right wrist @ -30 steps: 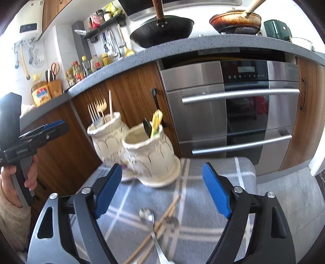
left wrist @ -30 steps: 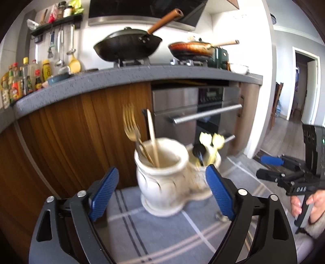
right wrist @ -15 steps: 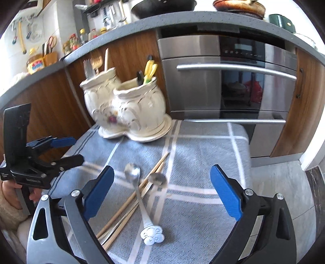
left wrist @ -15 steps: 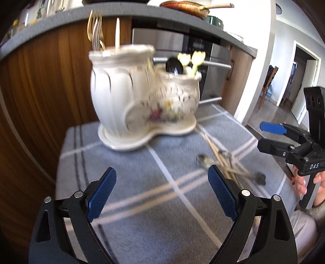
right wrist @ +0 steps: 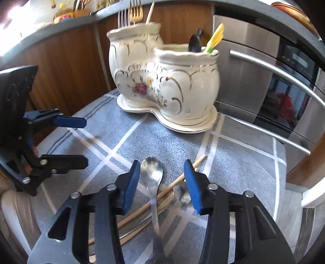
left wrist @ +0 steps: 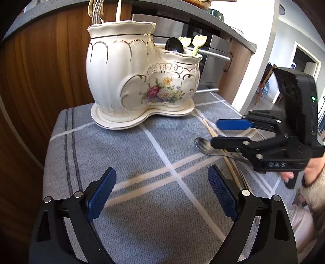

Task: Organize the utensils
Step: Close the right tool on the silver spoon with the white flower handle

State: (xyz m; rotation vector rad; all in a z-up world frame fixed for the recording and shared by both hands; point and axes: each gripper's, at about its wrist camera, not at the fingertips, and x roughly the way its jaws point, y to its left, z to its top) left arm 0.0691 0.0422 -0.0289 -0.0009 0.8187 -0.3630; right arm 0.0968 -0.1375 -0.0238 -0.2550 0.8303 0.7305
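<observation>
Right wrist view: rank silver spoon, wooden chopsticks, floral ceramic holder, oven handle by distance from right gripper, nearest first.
1. Silver metal spoon, between the closing right gripper jaws.
2. Wooden chopsticks, just right, crossing beneath.
3. White floral ceramic utensil holder, ahead.
4. Steel oven handle, behind, right.

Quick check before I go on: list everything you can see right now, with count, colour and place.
Ceramic utensil holder: one, cream with gold trim and flowers, two joined pots, far side of the cloth.
Forks: several, silver and gold, in the taller pot.
Black spoon: one, in the lower pot.
Yellow utensils: two, in the lower pot.
Silver spoon: one, lying on the cloth between the right tongs' pads.
Second spoon: one, silver, beside it.
Chopsticks: a few, wooden, under the spoons.
Tablecloth: grey, white stripes.
Oven: steel, behind.
Left tongs: open, empty.
Right tongs: closing around the silver spoon, pads not yet touching.
Hand: holding the right tongs.
</observation>
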